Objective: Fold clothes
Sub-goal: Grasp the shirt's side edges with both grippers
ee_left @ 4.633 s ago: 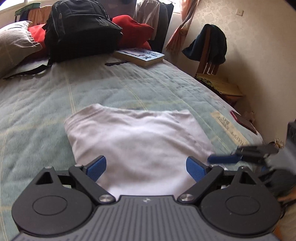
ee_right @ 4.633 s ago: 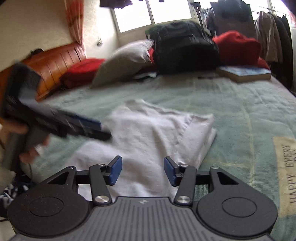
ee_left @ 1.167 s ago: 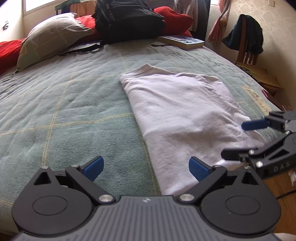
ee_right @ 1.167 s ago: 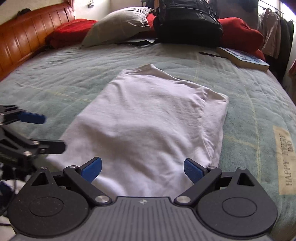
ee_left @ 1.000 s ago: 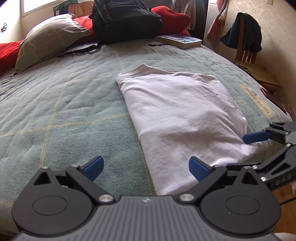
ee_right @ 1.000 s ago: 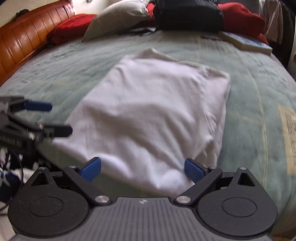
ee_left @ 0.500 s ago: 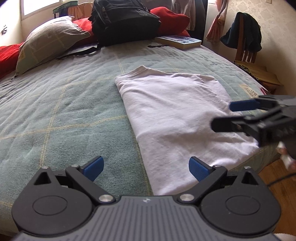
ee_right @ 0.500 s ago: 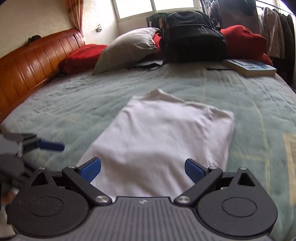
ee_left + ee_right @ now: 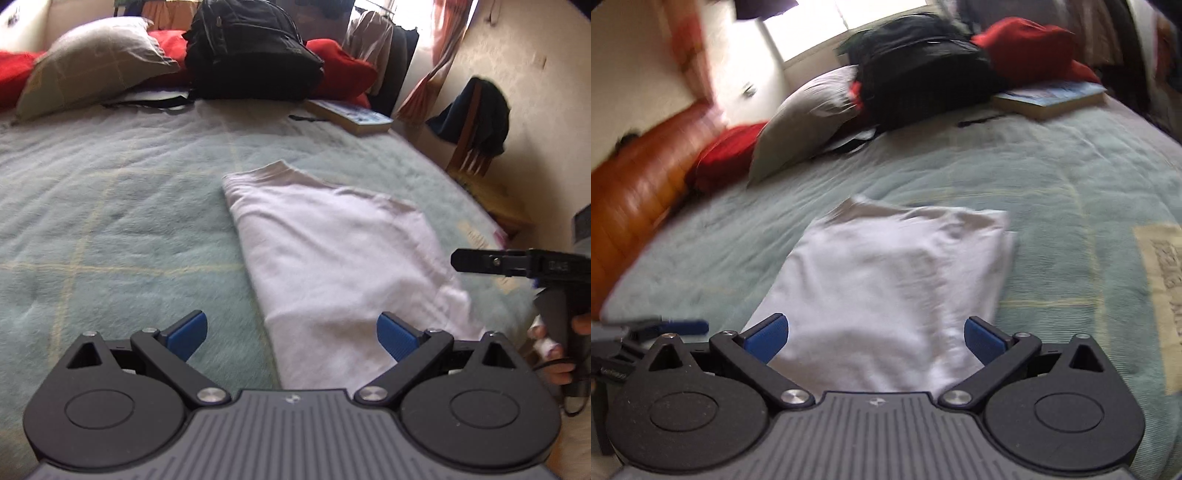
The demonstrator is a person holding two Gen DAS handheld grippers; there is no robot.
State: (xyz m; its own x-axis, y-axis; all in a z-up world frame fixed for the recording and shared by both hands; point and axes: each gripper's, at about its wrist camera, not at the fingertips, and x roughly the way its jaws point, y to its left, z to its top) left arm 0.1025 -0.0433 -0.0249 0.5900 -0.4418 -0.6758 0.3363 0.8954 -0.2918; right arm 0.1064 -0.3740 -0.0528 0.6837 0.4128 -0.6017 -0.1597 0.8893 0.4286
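A white T-shirt lies folded into a long rectangle on the green bedspread, collar end far from me. My left gripper is open above the shirt's near left edge, holding nothing. In the right wrist view the same white T-shirt runs away from my right gripper, which is open over its near end. The right gripper also shows at the right edge of the left wrist view, held by a hand. The left gripper's blue fingertips show blurred at the lower left of the right wrist view.
At the head of the bed are a black backpack, a grey pillow, red cushions and a book. A wooden chair with dark clothes stands by the right wall. An orange headboard lies left.
Both grippers have risen and pulled back from the shirt's near end, staying open. The right gripper has tilted, and its view is now blurred. The shirt has not moved.
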